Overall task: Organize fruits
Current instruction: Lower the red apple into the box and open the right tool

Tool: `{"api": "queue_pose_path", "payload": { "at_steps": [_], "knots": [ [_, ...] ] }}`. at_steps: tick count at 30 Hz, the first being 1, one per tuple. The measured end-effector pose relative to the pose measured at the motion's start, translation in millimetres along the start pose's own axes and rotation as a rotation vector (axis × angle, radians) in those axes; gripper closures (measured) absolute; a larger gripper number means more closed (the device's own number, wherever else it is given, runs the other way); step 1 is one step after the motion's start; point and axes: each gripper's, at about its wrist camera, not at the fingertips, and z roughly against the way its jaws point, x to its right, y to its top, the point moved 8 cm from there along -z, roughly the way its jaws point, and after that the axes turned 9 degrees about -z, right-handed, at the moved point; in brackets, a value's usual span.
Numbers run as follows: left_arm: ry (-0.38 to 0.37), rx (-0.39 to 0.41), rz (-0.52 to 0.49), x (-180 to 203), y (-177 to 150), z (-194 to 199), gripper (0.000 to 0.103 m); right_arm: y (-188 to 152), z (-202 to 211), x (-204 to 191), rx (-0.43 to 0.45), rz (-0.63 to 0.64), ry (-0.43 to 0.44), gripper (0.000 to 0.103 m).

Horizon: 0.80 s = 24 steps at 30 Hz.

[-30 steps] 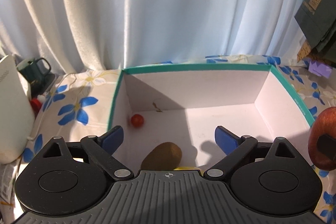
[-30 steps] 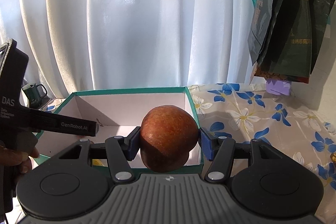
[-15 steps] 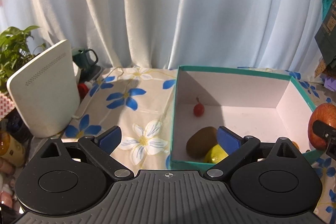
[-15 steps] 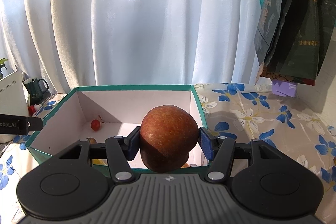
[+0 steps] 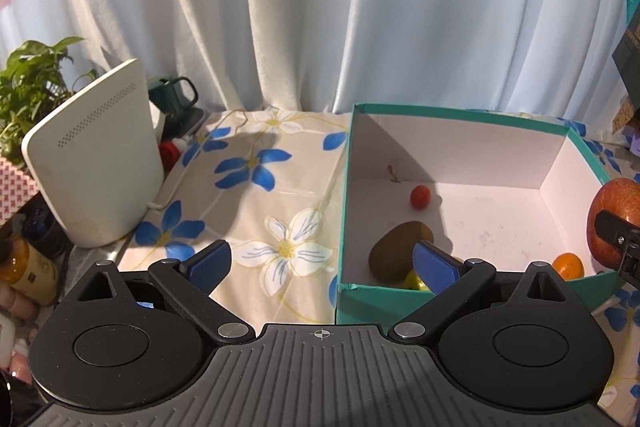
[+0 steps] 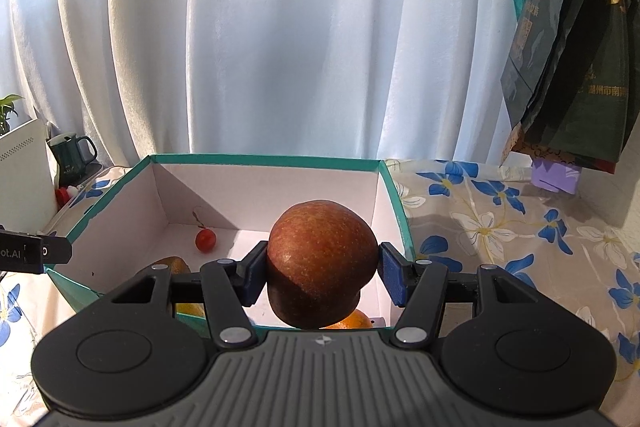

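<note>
My right gripper (image 6: 322, 277) is shut on a red apple (image 6: 320, 267) and holds it above the near right part of a teal box (image 6: 264, 159) with a white inside. The apple also shows at the right edge of the left wrist view (image 5: 616, 223). In the box (image 5: 460, 113) lie a cherry tomato (image 5: 420, 197), a brown kiwi (image 5: 394, 255), a yellow fruit (image 5: 414, 283) and a small orange (image 5: 568, 264). My left gripper (image 5: 322, 263) is open and empty, above the tablecloth at the box's near left corner.
A white upright device (image 5: 96, 163), a green mug (image 5: 174, 95) and a potted plant (image 5: 28, 83) stand at the left. Dark bags (image 6: 572, 39) hang at the right. A white curtain is behind the floral tablecloth (image 5: 256, 203).
My left gripper has pulled back out of the box and moved left, still open. My right gripper has kept the apple and moved further over the box.
</note>
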Motion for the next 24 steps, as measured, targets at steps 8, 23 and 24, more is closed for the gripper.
{"api": "queue_pose_path", "payload": {
  "at_steps": [8, 23, 24],
  "knots": [
    [0.001, -0.012, -0.005, -1, -2, -1, 0.003, -2, -8, 0, -0.021, 0.002, 0.0, 0.045],
    [-0.002, -0.044, -0.023, 1, -6, -7, 0.003, -20, -37, -2, -0.126, -0.018, 0.036, 0.045],
    [-0.002, -0.045, -0.024, 1, -6, -7, 0.003, -20, -37, -2, -0.127, -0.018, 0.042, 0.045]
  ]
}}
